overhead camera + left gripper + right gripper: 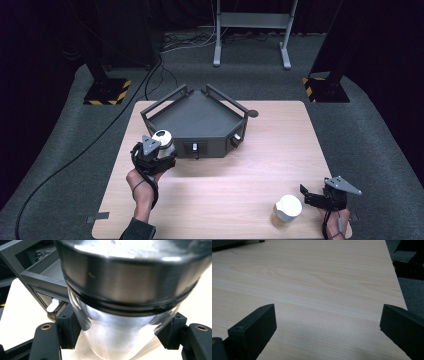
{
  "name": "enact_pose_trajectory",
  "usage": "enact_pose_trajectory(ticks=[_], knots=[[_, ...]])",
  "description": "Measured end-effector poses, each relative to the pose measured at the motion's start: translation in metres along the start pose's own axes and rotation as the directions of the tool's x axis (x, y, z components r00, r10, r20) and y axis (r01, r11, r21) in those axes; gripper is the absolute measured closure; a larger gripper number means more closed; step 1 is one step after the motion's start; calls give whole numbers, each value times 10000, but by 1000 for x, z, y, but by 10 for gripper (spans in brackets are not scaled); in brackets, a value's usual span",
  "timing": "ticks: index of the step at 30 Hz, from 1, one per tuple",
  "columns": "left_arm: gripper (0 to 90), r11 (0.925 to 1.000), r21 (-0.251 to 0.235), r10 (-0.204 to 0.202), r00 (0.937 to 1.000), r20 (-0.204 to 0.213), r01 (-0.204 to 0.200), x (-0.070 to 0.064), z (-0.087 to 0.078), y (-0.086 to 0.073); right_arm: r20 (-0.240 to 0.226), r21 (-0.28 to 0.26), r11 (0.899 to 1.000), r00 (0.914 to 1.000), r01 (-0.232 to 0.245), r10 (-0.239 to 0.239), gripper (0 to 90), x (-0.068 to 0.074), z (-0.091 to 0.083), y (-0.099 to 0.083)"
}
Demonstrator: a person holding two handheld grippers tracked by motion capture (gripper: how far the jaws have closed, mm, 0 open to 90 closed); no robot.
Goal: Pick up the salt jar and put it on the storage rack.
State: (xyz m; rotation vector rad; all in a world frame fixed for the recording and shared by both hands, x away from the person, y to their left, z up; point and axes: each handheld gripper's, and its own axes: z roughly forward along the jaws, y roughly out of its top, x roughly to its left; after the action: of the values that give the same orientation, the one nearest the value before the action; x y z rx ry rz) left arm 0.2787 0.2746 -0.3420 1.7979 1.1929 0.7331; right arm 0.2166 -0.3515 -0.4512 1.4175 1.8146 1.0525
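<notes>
Tool-wise, the pale wooden tabletop carried a dark grey angular tray; at its seven o'clock corner the left tool pinched a clear metal-lidded jar, while the right tool stood spread beside a white-lidded jar.

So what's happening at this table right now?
A person works with two handheld grippers. The left gripper is clamped on a clear jar with a metal lid, held beside the front-left corner of the dark grey tray. The right gripper rests open near the table's right edge, next to a white-lidded jar standing on the table.
</notes>
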Motion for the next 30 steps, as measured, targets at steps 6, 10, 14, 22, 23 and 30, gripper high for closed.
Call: enact_pose_trajectory(ticks=[6,10,14,22,23,30], knots=[[317,10000,6,2,10000,-13,-2,1,0,3,-2,1,10000,10000,-19,19,0,0,0,0],[317,10000,5,-4,10000,25,4,3,0,4,-3,-4,10000,10000,5,-5,0,0,0,0],[317,10000,12,-8,10000,13,8,4,0,7,-4,-7,10000,10000,-7,7,0,0,0,0],[317,10000,39,-10,10000,-18,10,7,1,11,-2,4,10000,10000,-3,3,0,0,0,0],[317,10000,31,-41,10000,6,41,7,1,11,-8,12,10000,10000,3,-3,0,0,0,0],[317,10000,-12,-53,10000,-3,53,9,1,14,9,20,10000,10000,-8,8,0,0,0,0]])
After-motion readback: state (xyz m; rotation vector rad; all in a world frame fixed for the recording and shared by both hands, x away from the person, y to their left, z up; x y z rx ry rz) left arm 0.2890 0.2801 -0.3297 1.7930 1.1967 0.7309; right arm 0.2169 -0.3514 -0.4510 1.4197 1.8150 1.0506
